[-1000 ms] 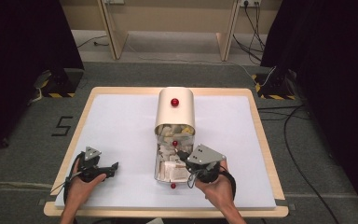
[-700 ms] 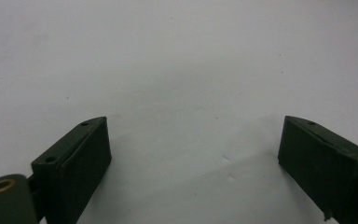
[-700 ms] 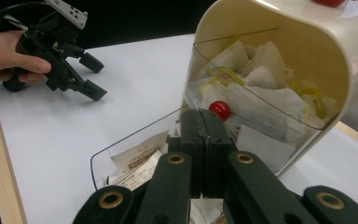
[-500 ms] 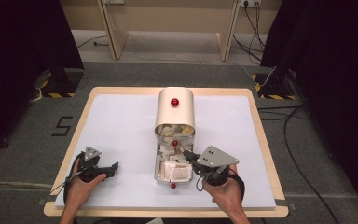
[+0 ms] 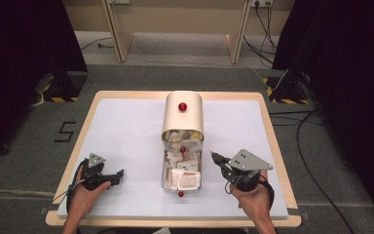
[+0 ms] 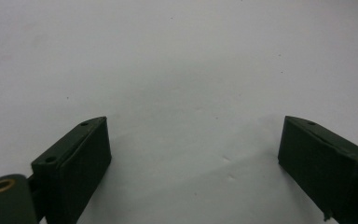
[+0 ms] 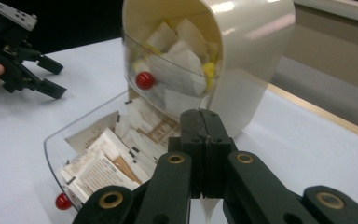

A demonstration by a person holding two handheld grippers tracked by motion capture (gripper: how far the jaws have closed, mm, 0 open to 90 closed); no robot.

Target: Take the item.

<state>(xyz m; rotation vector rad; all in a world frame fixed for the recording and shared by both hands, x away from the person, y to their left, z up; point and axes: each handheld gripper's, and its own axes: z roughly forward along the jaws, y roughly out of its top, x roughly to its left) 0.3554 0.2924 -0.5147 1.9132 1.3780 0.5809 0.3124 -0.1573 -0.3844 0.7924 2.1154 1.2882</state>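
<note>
Peeking out beneath the pressed-together jaws of the right gripper (image 5: pixel 213 156), a white scrap (image 7: pixel 209 207), too cut off to identify. Lying mid-table, clear drawer (image 5: pixel 165 171) of sachets (image 5: pixel 185 179), running lengthwise from the near red knob (image 5: pixel 180 194) into the cream cover (image 5: pixel 182 122). Now sitting further right of the drawer than earlier. Resting at left, left gripper (image 5: pixel 120 174), jaws wide apart.

cream box (image 5: pixel 182 117) w/ red knobs (image 5: pixel 182 107), white & brown-print packets (image 5: pixel 184 178), black grippers (image 5: pixel 216 157), pale lilac table (image 5: pixel 126 141)
</note>
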